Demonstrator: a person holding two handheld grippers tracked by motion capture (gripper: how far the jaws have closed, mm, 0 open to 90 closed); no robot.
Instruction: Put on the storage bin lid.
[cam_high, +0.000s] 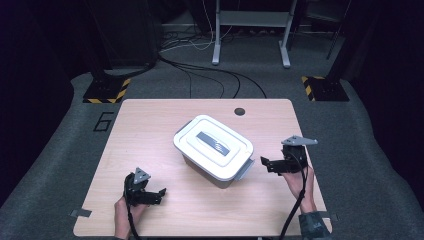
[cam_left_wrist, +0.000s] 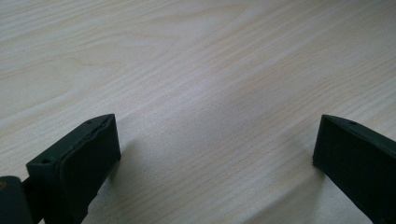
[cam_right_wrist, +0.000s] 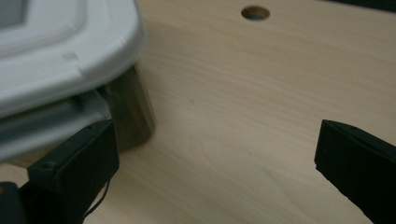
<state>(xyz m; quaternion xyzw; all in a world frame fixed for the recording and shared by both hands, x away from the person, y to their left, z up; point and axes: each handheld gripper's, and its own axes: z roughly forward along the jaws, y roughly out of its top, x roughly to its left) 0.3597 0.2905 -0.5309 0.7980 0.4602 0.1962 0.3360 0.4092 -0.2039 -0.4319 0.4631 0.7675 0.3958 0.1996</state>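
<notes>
Wooden table (cam_high: 150, 125) bears lidded box (cam_high: 212, 145), long axis diagonal.

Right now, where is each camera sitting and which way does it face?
High view: above the person's side, looking forward and down on the table and white-lidded box; both forearms, left gripper and right gripper show.
Left gripper view: low, facing bare tabletop between its open fingers.
Right gripper view: faces the box corner and the table's hole.
The high and right gripper views share box and hole.
</notes>
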